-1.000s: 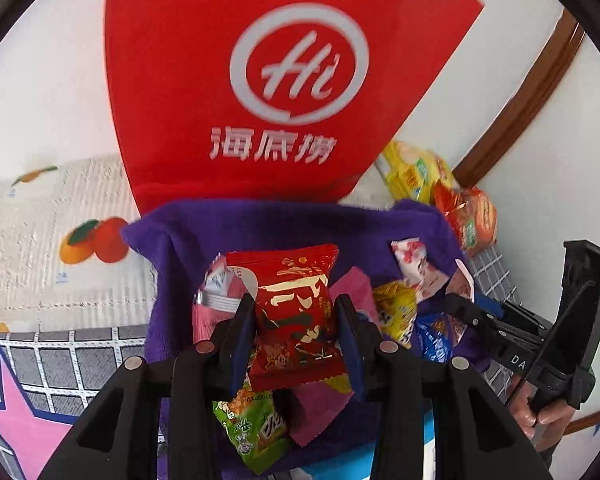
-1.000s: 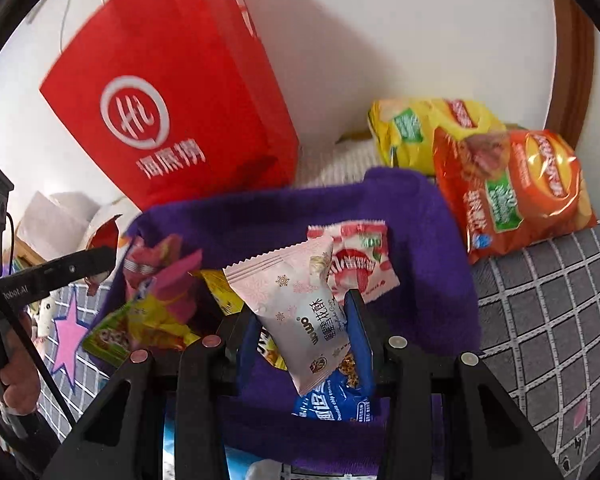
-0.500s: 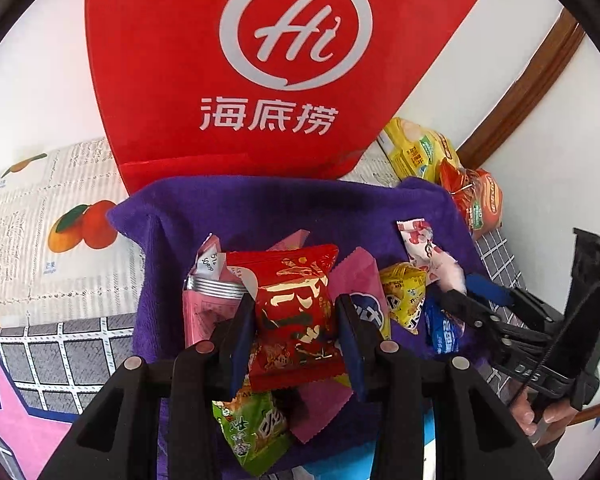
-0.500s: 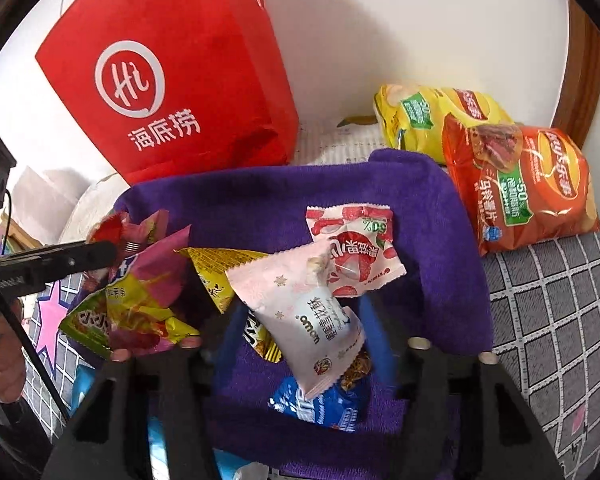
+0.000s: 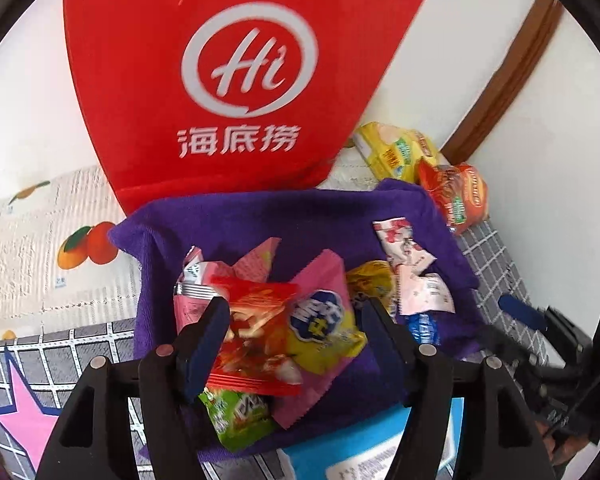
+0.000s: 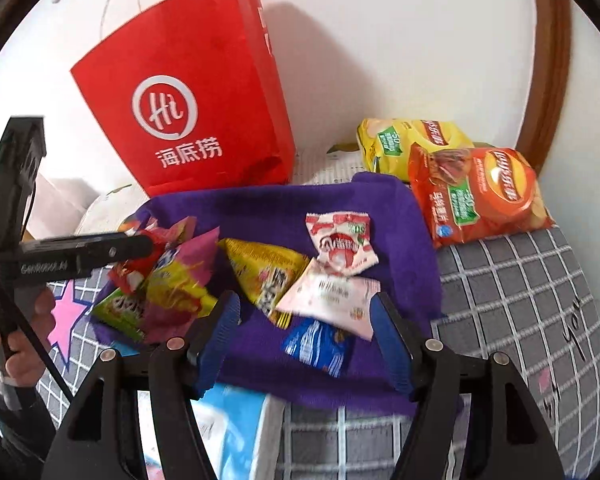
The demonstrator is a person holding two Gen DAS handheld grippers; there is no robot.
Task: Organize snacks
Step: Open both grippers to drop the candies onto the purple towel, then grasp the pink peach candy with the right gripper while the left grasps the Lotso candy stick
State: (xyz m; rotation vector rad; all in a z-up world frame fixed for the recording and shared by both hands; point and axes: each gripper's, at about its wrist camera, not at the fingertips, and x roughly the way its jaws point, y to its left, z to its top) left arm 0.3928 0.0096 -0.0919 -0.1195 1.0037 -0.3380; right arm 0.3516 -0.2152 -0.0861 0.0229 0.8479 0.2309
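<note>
you see a purple towel (image 6: 260, 208) before a red paper bag (image 6: 204, 92) with white logo; beside the towel, yellow chip bag (image 6: 404, 140), orange chip bag (image 6: 480, 196), grey white-gridded cloth (image 6: 512, 300).

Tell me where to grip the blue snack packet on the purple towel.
Grip the blue snack packet across its flat body near the crimped end, from above with the right gripper, already open around it. It lies flat on the purple towel, partly under the pale pink packet.

Bright even daylight, soft bag shadow on the wall, motion-blurred snack packets, fisheye-curved dark edges
</note>
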